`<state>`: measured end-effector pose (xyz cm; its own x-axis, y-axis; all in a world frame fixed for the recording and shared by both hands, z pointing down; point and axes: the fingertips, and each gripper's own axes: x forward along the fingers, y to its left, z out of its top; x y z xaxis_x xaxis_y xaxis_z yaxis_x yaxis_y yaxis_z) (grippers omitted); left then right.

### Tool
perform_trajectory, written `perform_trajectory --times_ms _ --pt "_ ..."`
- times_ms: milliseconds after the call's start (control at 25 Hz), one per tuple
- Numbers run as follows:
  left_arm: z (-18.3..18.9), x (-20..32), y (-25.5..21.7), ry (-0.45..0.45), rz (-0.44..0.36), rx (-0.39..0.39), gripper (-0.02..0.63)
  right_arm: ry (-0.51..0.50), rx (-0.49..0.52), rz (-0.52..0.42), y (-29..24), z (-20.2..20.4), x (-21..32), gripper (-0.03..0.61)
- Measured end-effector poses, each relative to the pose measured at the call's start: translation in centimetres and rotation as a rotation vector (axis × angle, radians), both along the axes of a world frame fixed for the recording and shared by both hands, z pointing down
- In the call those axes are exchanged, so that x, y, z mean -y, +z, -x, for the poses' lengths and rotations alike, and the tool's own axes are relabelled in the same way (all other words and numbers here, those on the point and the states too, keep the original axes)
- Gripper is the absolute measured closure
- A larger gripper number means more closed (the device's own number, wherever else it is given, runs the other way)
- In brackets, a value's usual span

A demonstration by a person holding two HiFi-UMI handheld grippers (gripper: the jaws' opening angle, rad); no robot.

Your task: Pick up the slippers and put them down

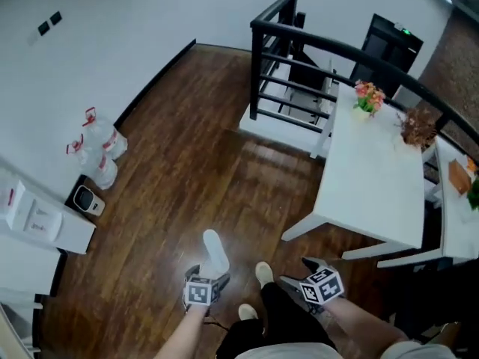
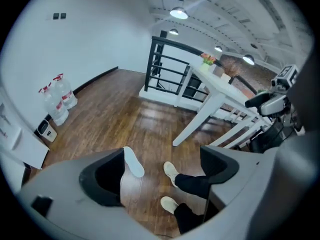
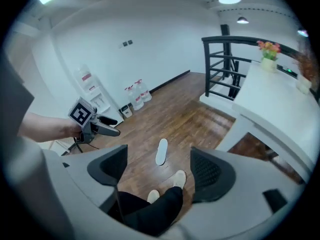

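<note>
Lying flat on the dark wooden floor (image 1: pixel 194 163), one white slipper (image 1: pixel 215 249) sits just ahead and to the left of the person's two feet (image 1: pixel 263 273), which wear pale footwear below dark trouser legs. Nothing touches the slipper.

The left claw (image 1: pixel 209 277) hangs above the near end of the slipper. Its own view shows the jaws wide apart with nothing between them, and the slipper on the floor beyond, close to the left jaw. The right claw (image 1: pixel 298 274) is held on the other side of the feet, apart from the slipper. Its jaws are also wide apart and empty, with the slipper and both feet showing on the floor between them.

Ahead and to the left of the slipper, a broad stretch of bare floor runs out to a white wall (image 1: pixel 135 21) edged with a dark baseboard. Clear water bottles (image 1: pixel 97 152) with red labels stand against that wall, with a white cabinet (image 1: pixel 37 219) near them. On the right, a long white surface (image 1: pixel 374 178) stands on angled white legs, its near leg close to the right claw. It carries a small pot of flowers (image 1: pixel 367 97) at its far end. A black railing (image 1: pixel 299 40) closes off the far side of the room.
</note>
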<state>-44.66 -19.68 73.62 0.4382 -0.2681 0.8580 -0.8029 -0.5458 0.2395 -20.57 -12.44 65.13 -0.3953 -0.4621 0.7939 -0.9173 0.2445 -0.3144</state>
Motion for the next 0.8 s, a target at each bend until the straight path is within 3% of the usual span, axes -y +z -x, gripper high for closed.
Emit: perform_trajectory --times_ms 160,320,440,800 --pt "-3.0 -2.6 -10.7 0.091 -0.045 -0.057 0.143 0.141 0.011 -0.075 -8.3 -3.7 -5.5 0.183" --pt "-8.6 -5.3 -17.0 0.2 -0.097 -0.088 0.146 0.293 0.026 -0.155 -13.3 -10.1 -10.8 0.183" --pt "-14.1 -7.8 -19.9 0.228 -0.128 -0.124 0.146 0.367 0.028 -0.202 -15.2 -16.3 -14.7 0.184" --pt "-24.9 -15.1 -23.9 0.219 -0.123 -0.18 0.146 0.482 -0.004 -0.25 -17.9 -29.5 -25.8 0.184"
